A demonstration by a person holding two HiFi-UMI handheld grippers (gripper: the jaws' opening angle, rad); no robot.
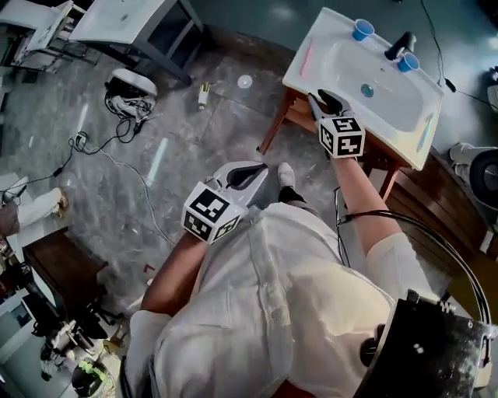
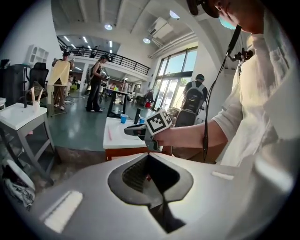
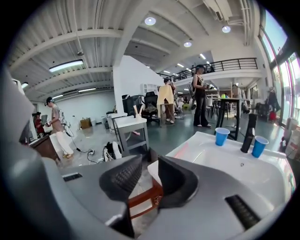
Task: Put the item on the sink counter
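Note:
A white sink counter (image 1: 311,78) (image 3: 220,161) on a wooden stand sits at the upper right of the head view. It carries two blue cups (image 1: 362,29) (image 1: 408,62), a black faucet (image 1: 399,45), a pink toothbrush (image 1: 306,56) and a green toothbrush (image 1: 422,132). My right gripper (image 1: 320,97) (image 3: 150,158) hovers at the counter's near edge, open, with nothing between its jaws. My left gripper (image 1: 261,167) (image 2: 149,154) is lower, beside the stand over the floor. Its fingertips meet with nothing held. The left gripper view shows the right gripper (image 2: 129,131) reaching at the counter (image 2: 117,136).
A second sink stand (image 1: 128,19) is at the top left, with a white object and cables (image 1: 128,93) on the floor below it. A dark wooden table (image 1: 62,272) stands at the left. Several people stand in the background of both gripper views.

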